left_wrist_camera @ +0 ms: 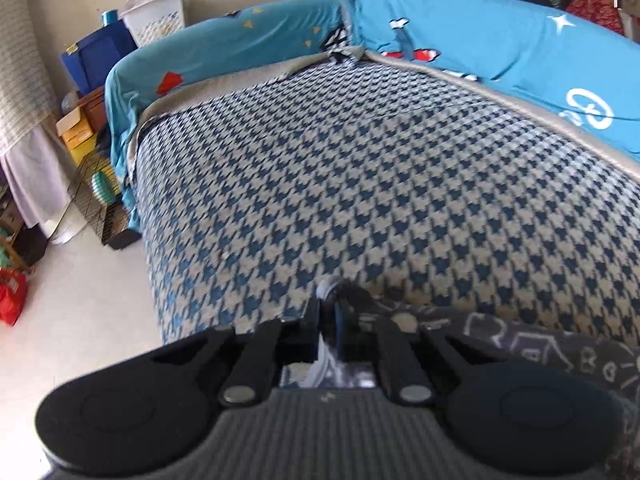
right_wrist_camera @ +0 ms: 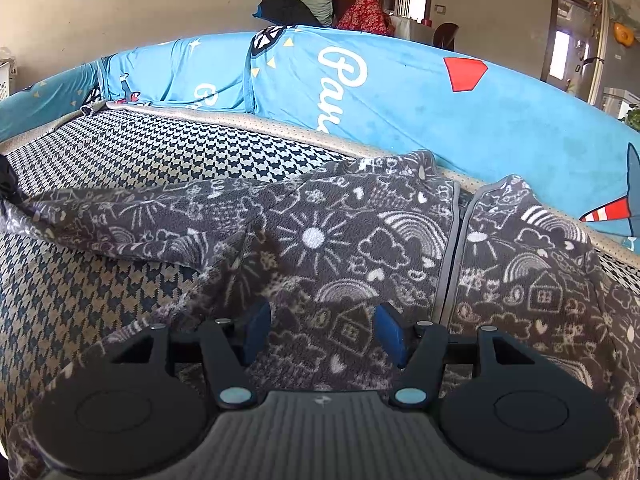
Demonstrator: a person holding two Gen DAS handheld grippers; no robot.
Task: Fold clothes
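A dark grey fleece jacket (right_wrist_camera: pixel 320 240) with white doodle print lies spread on the houndstooth sofa seat (right_wrist_camera: pixel 100 300), its zipper (right_wrist_camera: pixel 456 248) running front to back. One sleeve (right_wrist_camera: pixel 120 216) stretches out to the left. In the left wrist view my left gripper (left_wrist_camera: pixel 334 312) is shut on the pale-edged end of that sleeve, and the jacket (left_wrist_camera: pixel 540 344) trails off to the right over the seat (left_wrist_camera: pixel 360 180). My right gripper (right_wrist_camera: pixel 324 330) stands open low over the jacket's body, just left of the zipper. Fabric lies between its blue pads (right_wrist_camera: pixel 258 328), which do not press on it.
A blue printed cover drapes the sofa back (right_wrist_camera: pixel 400 100) and arm (left_wrist_camera: pixel 240 40). Pale floor (left_wrist_camera: pixel 80 320) lies left of the sofa, with a wire cage (left_wrist_camera: pixel 96 208), boxes, a white basket (left_wrist_camera: pixel 156 20) and a red bag (left_wrist_camera: pixel 12 300). Piled clothes (right_wrist_camera: pixel 304 8) sit behind the backrest.
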